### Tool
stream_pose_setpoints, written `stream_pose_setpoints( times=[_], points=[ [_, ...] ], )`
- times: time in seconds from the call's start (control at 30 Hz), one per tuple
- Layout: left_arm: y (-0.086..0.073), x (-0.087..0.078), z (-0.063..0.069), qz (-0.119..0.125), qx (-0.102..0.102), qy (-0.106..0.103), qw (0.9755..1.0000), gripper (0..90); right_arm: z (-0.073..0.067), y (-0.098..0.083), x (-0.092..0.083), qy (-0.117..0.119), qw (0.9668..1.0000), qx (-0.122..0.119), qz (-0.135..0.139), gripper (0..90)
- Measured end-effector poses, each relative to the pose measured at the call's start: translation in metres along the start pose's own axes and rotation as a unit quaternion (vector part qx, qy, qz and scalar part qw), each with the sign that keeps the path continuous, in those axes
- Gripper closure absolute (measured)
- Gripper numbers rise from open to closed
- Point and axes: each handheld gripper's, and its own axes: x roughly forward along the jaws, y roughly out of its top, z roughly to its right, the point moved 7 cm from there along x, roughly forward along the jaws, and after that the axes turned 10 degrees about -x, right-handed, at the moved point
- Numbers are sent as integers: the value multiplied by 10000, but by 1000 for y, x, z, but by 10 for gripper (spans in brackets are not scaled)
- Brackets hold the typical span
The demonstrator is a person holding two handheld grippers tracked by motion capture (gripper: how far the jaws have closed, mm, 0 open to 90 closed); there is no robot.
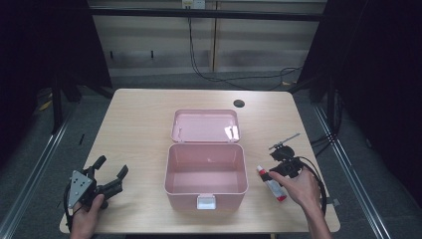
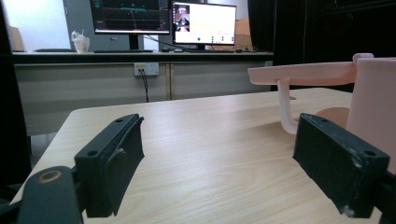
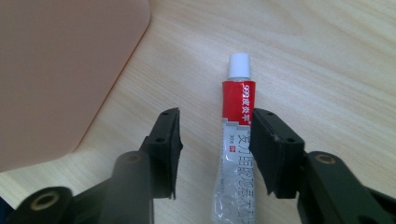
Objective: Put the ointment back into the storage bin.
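Note:
A small tube (image 1: 272,184) with a red band and white cap lies on the wooden table (image 1: 139,124), right of an open pink box (image 1: 206,195). The box's lid (image 1: 205,125) is folded back flat behind it. My right gripper (image 1: 279,172) points down over the tube. In the right gripper view the tube (image 3: 238,98) lies between the jaws of the right gripper (image 3: 215,122), against the right-hand pad, with a gap to the other pad. My left gripper (image 1: 111,167) rests open near the table's front left corner; its jaws (image 2: 219,135) hold nothing.
The box's side wall (image 2: 373,102) and lid (image 2: 308,72) stand to the right of the left gripper. A round hole (image 1: 239,103) sits at the table's far edge. Cables run along the floor behind the table. Bare tabletop lies left of the box.

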Motion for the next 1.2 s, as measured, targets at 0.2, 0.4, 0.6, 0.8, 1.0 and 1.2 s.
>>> stream_pose_setpoints(
  times=[0.2, 0.4, 0.6, 0.8, 1.0, 1.2],
  points=[
    [0, 0, 0, 3, 3, 2, 10000, 157, 5, 0, 8, -61, 9993, -36, -367, 576],
    [0, 0, 0, -1, 0, -3, 10000, 157, 10, -2, 14, -80, 9983, -59, -568, 612],
    [0, 0, 0, 1, 0, 0, 10000, 157, 9, -4, 21, -140, 9966, -174, -794, 654],
    [0, 0, 0, 0, 0, -2, 10000, 157, 7, -5, 26, -253, 9939, -340, -1015, 703],
    [0, 0, 0, -2, 3, -10, 10000, 157, 5, -5, 29, -303, 9920, -451, -1143, 705],
    [0, 0, 0, 1, 6, -9, 10000, 157, 2, -2, 31, -466, 9873, -610, -1395, 706]
  ],
)
